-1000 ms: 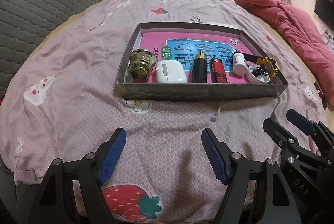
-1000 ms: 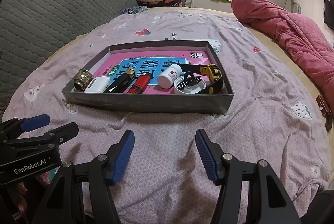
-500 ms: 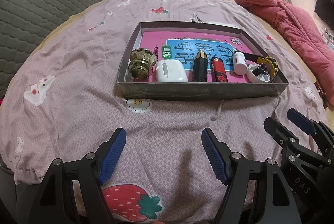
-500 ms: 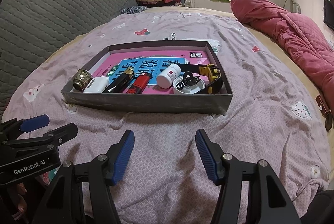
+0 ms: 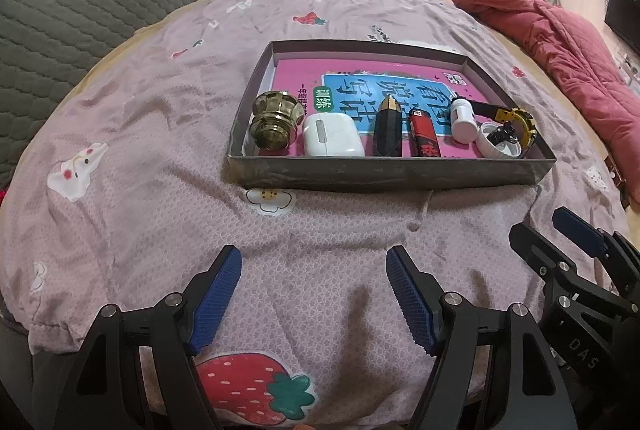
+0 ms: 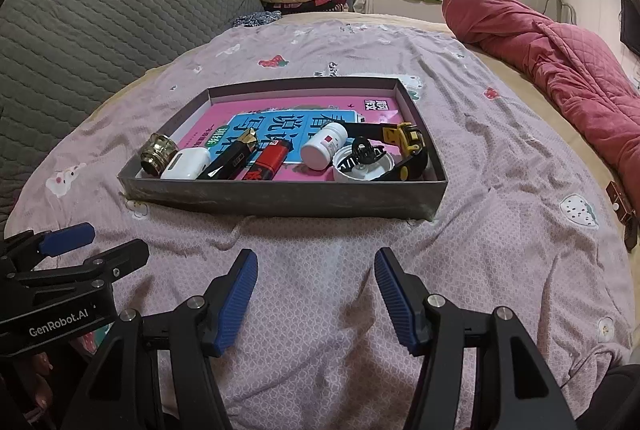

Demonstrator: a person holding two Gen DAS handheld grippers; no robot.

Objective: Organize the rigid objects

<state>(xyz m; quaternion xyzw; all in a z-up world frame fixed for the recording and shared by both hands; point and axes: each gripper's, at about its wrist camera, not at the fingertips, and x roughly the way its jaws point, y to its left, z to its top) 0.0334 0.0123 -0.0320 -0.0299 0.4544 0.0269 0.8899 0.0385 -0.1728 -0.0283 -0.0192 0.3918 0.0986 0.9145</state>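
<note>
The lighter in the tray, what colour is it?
The lighter is red with black markings, lying in the tray. It shows best in the left wrist view.

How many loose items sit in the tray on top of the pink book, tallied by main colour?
In the tray:
Brass: 1, knob
White: 3, earbud case, pill bottle, round lid
Black: 2, black-gold lighter, watch
Red: 1, red lighter
Total: 7

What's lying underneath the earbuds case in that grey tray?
Under the white earbuds case in the tray lies a pink book; its cover is partly hidden by the objects.
</note>
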